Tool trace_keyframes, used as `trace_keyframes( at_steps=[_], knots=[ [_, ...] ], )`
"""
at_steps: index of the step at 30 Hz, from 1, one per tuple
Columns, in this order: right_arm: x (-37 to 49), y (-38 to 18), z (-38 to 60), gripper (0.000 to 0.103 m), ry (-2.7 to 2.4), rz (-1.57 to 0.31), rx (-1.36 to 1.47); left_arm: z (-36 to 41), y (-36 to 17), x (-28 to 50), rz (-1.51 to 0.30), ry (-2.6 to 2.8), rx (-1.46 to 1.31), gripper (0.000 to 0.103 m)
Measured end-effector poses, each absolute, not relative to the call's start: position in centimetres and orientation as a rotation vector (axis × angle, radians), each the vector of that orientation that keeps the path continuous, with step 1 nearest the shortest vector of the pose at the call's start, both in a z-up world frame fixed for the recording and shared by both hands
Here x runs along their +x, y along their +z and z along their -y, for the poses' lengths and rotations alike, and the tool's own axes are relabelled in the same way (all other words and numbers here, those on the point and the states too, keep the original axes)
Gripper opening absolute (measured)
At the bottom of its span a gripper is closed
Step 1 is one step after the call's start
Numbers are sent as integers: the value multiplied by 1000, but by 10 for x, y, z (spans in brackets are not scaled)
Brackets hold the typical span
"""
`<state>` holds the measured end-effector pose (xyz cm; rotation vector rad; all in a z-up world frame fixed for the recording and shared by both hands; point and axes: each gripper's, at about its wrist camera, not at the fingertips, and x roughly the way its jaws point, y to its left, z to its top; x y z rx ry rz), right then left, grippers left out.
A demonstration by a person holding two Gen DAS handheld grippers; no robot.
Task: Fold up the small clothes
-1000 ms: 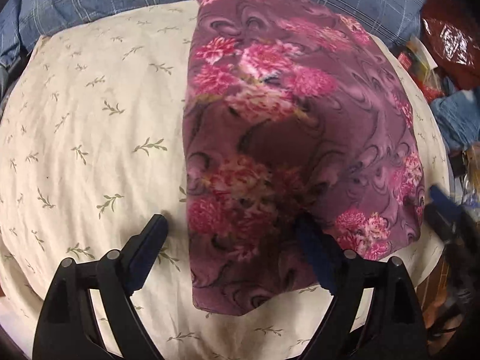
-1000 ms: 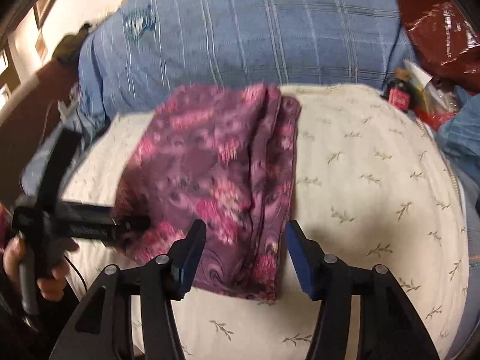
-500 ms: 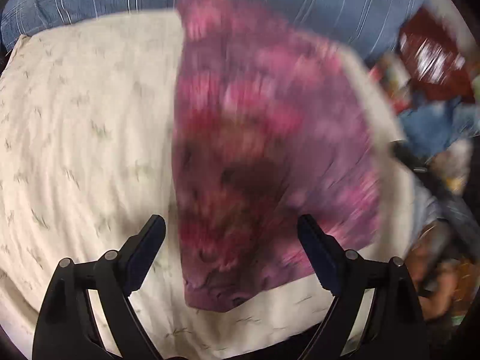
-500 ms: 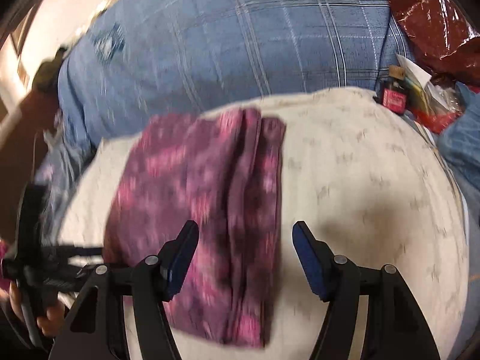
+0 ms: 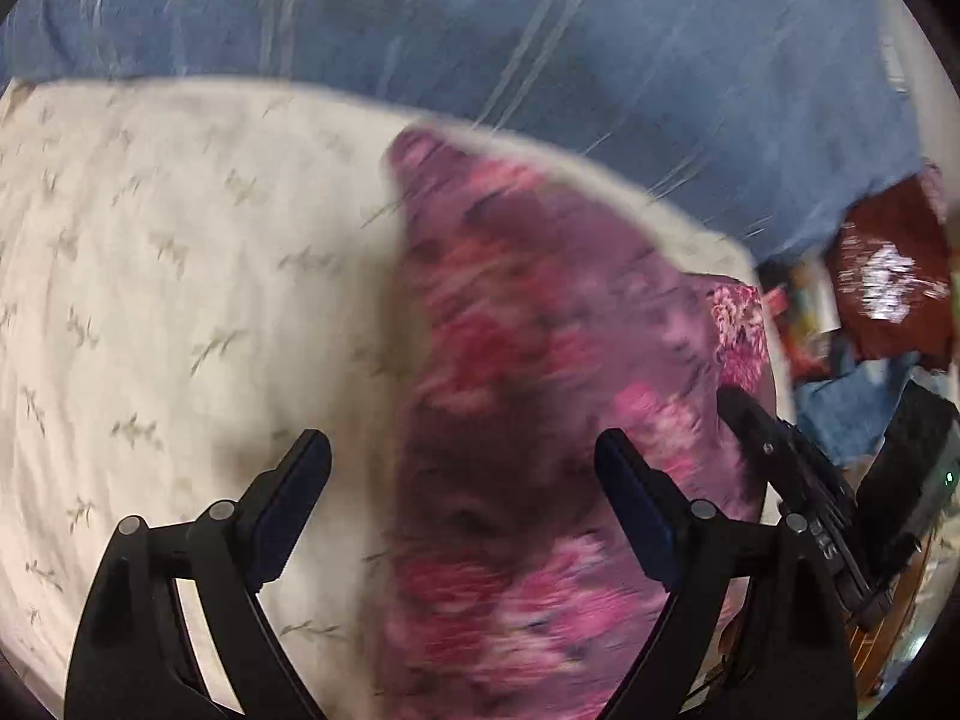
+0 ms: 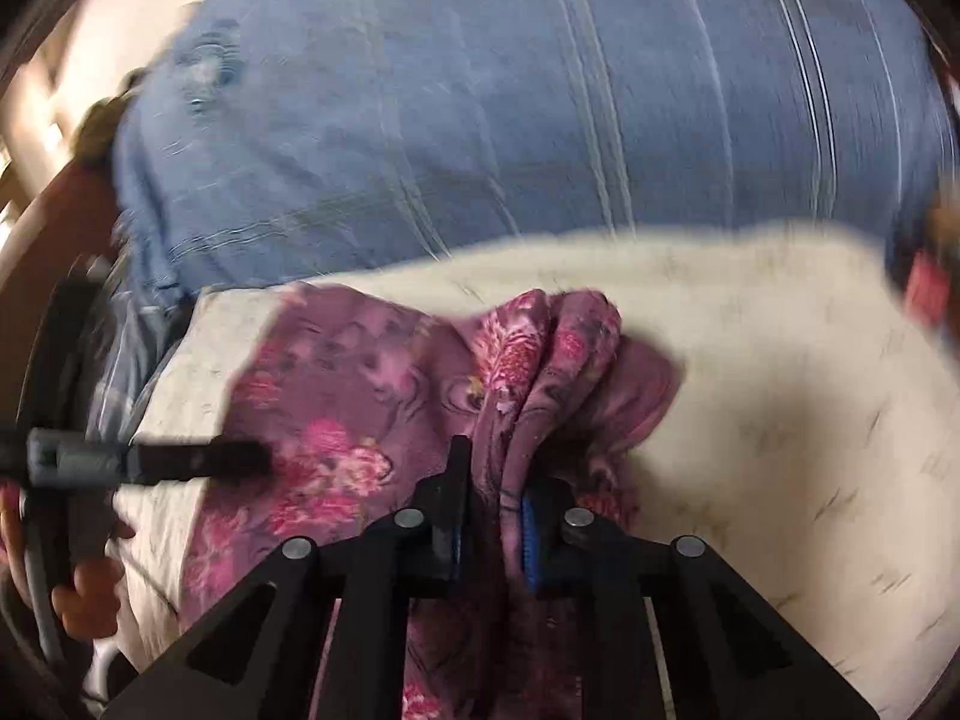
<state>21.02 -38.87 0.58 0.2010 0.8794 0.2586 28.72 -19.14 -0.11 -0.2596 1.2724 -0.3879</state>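
A purple cloth with pink flowers [image 5: 540, 372] lies folded on a cream leaf-print cushion [image 5: 150, 300]. My left gripper [image 5: 462, 480] is open above the cloth's near left edge, holding nothing. My right gripper [image 6: 489, 534] is shut on the bunched right edge of the purple cloth [image 6: 372, 396], which rises in folds from between its fingers. The right gripper also shows at the cloth's right side in the left wrist view [image 5: 780, 462]. The left gripper shows at the cloth's left side in the right wrist view [image 6: 198, 459]. Both views are motion-blurred.
A blue checked pillow [image 5: 540, 42] lies behind the cushion [image 6: 780, 420]. A dark red foil bag [image 5: 888, 282] and clutter sit at the right, past the cushion's edge. The person's hand [image 6: 78, 594] holds the left gripper at the far left.
My right gripper moved in and closed on the cloth's right edge, bunching it. My left gripper moved forward and stayed open. Both cameras tilted up towards the blue pillow.
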Motion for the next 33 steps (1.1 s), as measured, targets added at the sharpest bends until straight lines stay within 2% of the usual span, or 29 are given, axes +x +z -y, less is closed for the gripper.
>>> trace_keyframes(
  at_steps=[3, 7, 10, 15, 19, 21, 22, 26, 28, 29, 33],
  knots=[
    [202, 24, 406, 9, 248, -801, 251, 205, 1, 289, -1212, -346, -157, 91],
    [226, -32, 413, 9, 168, -996, 244, 214, -33, 306, -1311, -339, -126, 91],
    [217, -16, 415, 17, 164, -938, 294, 209, -15, 298, -1238, -329, -93, 91],
    [188, 8, 425, 17, 276, -810, 470, 212, 0, 276, -1134, -251, 12, 91],
    [189, -34, 409, 16, 269, -982, 392, 217, -16, 276, -1203, -262, -19, 91],
    [184, -29, 415, 16, 250, -952, 458, 217, -14, 273, -1206, -260, -34, 91],
    [183, -26, 417, 20, 244, -960, 472, 217, -12, 272, -1200, -256, -24, 91],
    [156, 1, 414, 22, 259, -896, 428, 222, -4, 256, -1179, -249, 12, 91],
    [142, 5, 407, 33, 256, -884, 382, 224, -2, 250, -1177, -251, 20, 91],
    [136, 3, 406, 39, 258, -883, 370, 221, 0, 250, -1178, -251, 21, 91],
    [128, -24, 397, 44, 236, -958, 336, 216, 5, 231, -1187, -245, 24, 91]
  ],
)
